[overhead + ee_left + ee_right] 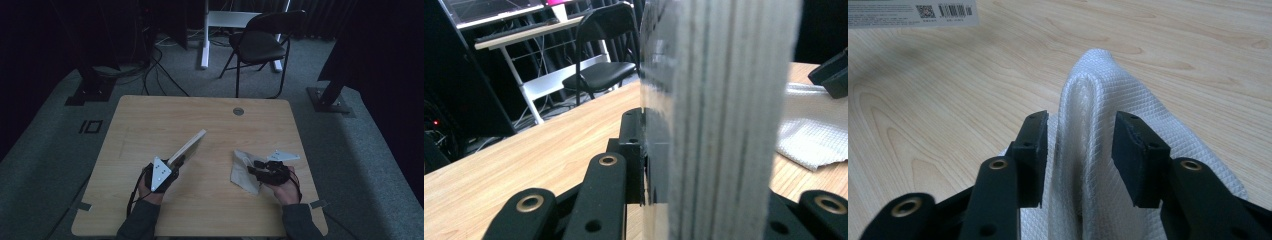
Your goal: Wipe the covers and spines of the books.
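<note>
Left tool [170,167] grips a flat board [187,148] by its near edge. In the high view the board slants up and away from the hand, lifted off the bench [210,210]. In the left gripper view the board's layered edge [719,120] stands upright between the jaws, clamped tight. A clear film or glossy face seems to run along 1 side; cannot tell which.

Right tool [260,167] sits at the white cloth [242,172], which lies crumpled on the bench right of centre, just beside that hand. In the right gripper view a raised fold of the cloth [1088,140] stands between the 2 jaws. They are partly apart. The left pad is at or very near the fold; the right pad shows a gap. No firm pinch on it now.

A barcode label [913,12] lies at the top left of the right gripper view, probably on the board's face.

Judgement on progress:
- Done: board picked up and held tilted, face presented. Cloth within reach, its fold between the right jaws.
- Not done: cloth is apart from the board. No wiping contact seen.
- Left: likely take a fresh hold of the cloth, carry it to the board, rub the face. This looks like an early to middle stage.

Chair [260,42] stands behind the bench, well apart.
</note>
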Motion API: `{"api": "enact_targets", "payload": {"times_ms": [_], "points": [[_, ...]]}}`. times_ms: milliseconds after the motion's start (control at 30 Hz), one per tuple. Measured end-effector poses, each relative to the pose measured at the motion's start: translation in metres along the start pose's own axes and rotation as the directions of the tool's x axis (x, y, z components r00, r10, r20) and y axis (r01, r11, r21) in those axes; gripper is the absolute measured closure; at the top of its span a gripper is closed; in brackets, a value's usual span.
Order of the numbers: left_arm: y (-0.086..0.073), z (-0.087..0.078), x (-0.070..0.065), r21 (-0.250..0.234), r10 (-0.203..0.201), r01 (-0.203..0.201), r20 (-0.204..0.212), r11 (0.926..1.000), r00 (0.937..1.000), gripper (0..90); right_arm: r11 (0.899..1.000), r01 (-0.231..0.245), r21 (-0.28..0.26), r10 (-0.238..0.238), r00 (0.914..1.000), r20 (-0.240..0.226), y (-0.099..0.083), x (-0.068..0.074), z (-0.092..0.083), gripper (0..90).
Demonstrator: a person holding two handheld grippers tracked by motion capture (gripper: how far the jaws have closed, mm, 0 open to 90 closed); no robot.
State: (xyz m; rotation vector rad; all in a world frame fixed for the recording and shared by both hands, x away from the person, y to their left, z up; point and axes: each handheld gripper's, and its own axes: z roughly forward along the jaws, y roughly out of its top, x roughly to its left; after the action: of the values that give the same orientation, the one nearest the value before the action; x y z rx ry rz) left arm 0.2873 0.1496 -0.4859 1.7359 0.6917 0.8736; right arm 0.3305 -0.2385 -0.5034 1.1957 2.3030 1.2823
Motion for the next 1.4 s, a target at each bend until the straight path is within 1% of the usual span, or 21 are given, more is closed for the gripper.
{"api": "enact_targets", "payload": {"times_ms": [467,633,867,900,1133,1167,1233,1400], "points": [[-0.006,0.007,0.003,0.008,-0.040,0.040,-0.002,0.9992,0.9992,77.6,1.000,-0.004,0.002,0.004,0.9999,-0.010,-0.002,0.001,0.001,56.0],[-0.006,0.010,0.002,0.013,-0.038,0.038,0.001,0.9992,0.9993,77.6,1.000,-0.005,0.001,0.005,0.9999,-0.009,-0.003,0.001,0.001,55.9],[-0.007,0.015,0.001,0.012,-0.049,0.049,-0.005,0.9987,0.9988,77.5,1.000,-0.008,-0.002,0.008,0.9999,-0.010,-0.002,0.001,0.001,55.4],[-0.008,0.017,0.001,0.012,-0.056,0.056,-0.006,0.9984,0.9984,77.6,1.000,-0.011,-0.005,0.011,0.9999,-0.009,-0.002,0.000,0.001,55.4],[-0.010,0.024,0.002,0.023,-0.065,0.065,-0.013,0.9976,0.9978,77.6,1.000,-0.008,-0.006,0.008,0.9999,-0.009,-0.002,0.000,0.001,55.3],[-0.011,0.027,0.002,0.023,-0.076,0.076,-0.011,0.9968,0.9971,77.6,1.000,-0.007,-0.005,0.007,0.9999,-0.009,-0.002,0.000,0.001,55.4],[-0.012,0.030,0.003,0.023,-0.081,0.081,-0.008,0.9964,0.9967,77.6,1.000,-0.008,-0.005,0.008,0.9999,-0.010,-0.002,0.000,0.001,55.4],[-0.015,0.036,0.003,0.035,-0.083,0.083,-0.007,0.9959,0.9965,77.5,1.000,-0.009,-0.005,0.009,0.9999,-0.009,-0.002,0.000,0.001,55.4]]}}
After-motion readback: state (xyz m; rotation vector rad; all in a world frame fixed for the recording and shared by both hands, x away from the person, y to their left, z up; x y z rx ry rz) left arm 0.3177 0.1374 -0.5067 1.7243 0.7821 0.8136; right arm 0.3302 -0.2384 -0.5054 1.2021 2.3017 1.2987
